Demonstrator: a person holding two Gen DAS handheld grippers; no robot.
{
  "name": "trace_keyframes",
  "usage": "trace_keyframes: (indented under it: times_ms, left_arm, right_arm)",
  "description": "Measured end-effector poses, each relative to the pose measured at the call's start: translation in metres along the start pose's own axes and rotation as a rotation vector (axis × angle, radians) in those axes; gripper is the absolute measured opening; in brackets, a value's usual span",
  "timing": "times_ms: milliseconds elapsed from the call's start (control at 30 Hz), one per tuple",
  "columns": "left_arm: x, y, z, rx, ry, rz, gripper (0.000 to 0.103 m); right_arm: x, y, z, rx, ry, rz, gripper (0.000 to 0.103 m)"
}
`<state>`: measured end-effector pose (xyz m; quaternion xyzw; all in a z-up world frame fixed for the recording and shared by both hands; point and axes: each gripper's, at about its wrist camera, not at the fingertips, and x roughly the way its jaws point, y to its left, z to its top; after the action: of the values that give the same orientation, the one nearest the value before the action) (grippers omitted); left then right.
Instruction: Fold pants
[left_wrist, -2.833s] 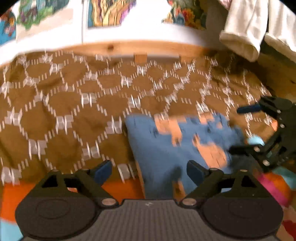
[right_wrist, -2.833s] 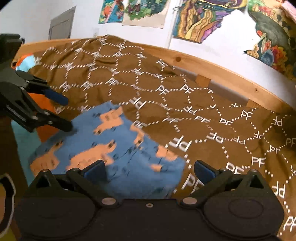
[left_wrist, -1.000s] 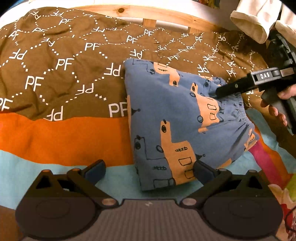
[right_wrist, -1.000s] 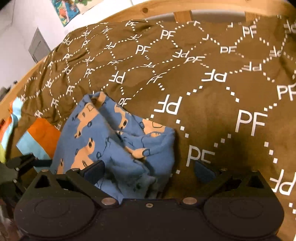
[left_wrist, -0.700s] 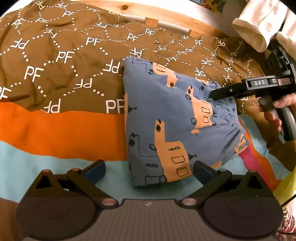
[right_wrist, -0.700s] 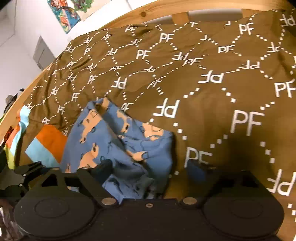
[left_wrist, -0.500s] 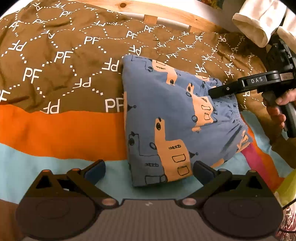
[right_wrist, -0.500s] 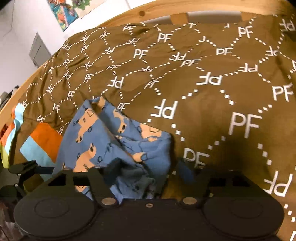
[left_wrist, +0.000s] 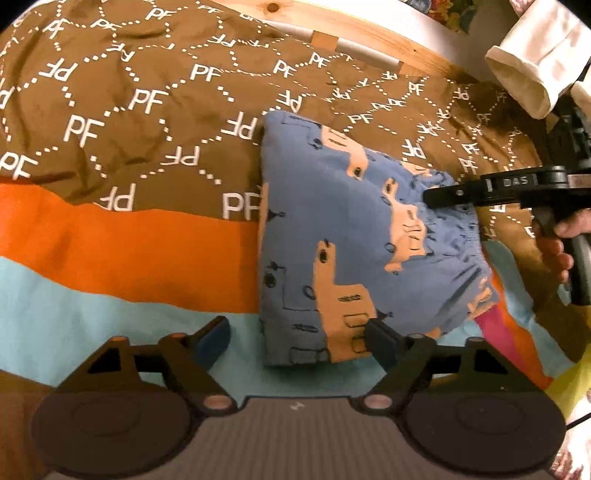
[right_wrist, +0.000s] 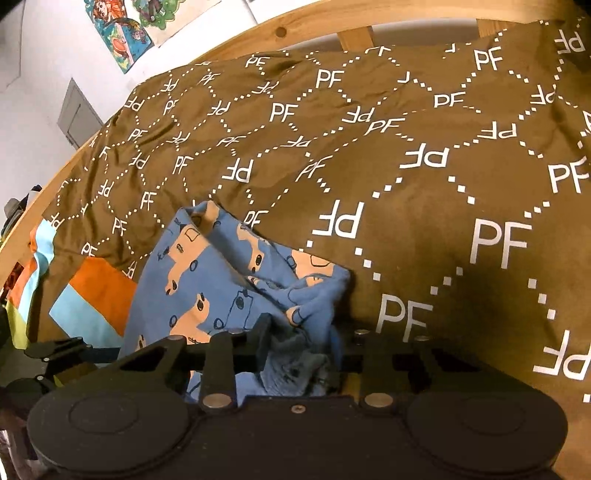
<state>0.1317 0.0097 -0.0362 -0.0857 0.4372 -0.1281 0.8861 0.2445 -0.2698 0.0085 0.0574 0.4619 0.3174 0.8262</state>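
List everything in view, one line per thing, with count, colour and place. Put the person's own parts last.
pants: one, blue with orange print, folded on the bed.
blanket: one, brown with white PF letters, covering the bed.
striped sheet: one, orange and light blue, near edge.
bed frame: one, wood, far side.
posters: several, colourful, on the wall.
white cloth: one, hanging at upper right.
left hand-held gripper: black, closing at the pants' near edge.
right hand-held gripper: black, closing on bunched waistband.
hand: one, holding the right hand-held gripper's handle.
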Motion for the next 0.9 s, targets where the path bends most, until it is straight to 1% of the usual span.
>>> trace_keyframes:
  times_ms: [67, 100, 167, 233, 300, 333, 367, 433, 500, 567, 600, 667, 733, 833, 900]
  left_arm:
    - [0.001, -0.002, 0.0, -0.007, 0.016, -0.022, 0.072]
    - [0.001, -0.003, 0.0, -0.011, 0.022, -0.029, 0.07]
    - [0.002, -0.003, 0.0, -0.025, 0.024, -0.019, 0.061]
    - [0.002, 0.0, 0.001, -0.047, 0.028, -0.026, 0.06]
    - [0.001, 0.004, 0.002, -0.077, 0.03, -0.05, 0.06]
    - [0.0, 0.007, 0.002, -0.093, 0.031, -0.062, 0.063]
    - [0.0, 0.01, 0.003, -0.114, 0.031, -0.077, 0.068]
    - [0.001, 0.014, 0.003, -0.152, 0.029, -0.091, 0.068]
    - [0.002, 0.015, 0.004, -0.169, 0.029, -0.081, 0.062]
    - [0.003, 0.017, 0.005, -0.186, 0.029, -0.039, 0.039]
    - [0.004, 0.019, 0.005, -0.201, 0.031, -0.034, 0.038]
    - [0.002, 0.023, 0.003, -0.253, 0.026, -0.052, 0.026]
    - [0.0, 0.023, 0.004, -0.27, 0.022, -0.053, 0.023]
    - [-0.005, 0.013, 0.008, -0.219, 0.011, -0.022, 0.019]
    - [-0.009, 0.004, 0.01, -0.172, -0.007, -0.003, 0.018]
  right_arm:
    - [0.0, 0.0, 0.0, 0.0, 0.0, -0.001, 0.033]
    - [0.0, -0.001, 0.0, 0.0, -0.001, -0.001, 0.033]
    - [0.0, -0.001, 0.0, -0.001, -0.001, 0.001, 0.033]
    - [0.0, -0.001, 0.0, -0.006, -0.003, 0.0, 0.033]
    - [0.0, 0.0, 0.0, -0.014, -0.005, -0.004, 0.033]
    - [0.0, 0.001, 0.0, -0.018, -0.005, -0.006, 0.033]
    - [0.0, 0.001, -0.001, -0.019, -0.004, -0.008, 0.033]
    - [0.001, 0.002, 0.0, -0.022, -0.003, -0.015, 0.033]
    - [0.001, 0.005, -0.001, -0.039, -0.004, -0.026, 0.033]
    - [0.0, 0.009, -0.002, -0.063, -0.006, -0.041, 0.032]
    - [-0.001, 0.012, -0.002, -0.084, -0.008, -0.05, 0.03]
    - [-0.002, 0.021, -0.004, -0.132, -0.009, -0.074, 0.029]
    - [-0.003, 0.035, -0.006, -0.216, -0.009, -0.122, 0.026]
    - [-0.007, 0.065, -0.01, -0.396, -0.014, -0.215, 0.021]
    - [-0.011, 0.082, -0.011, -0.476, -0.022, -0.257, 0.019]
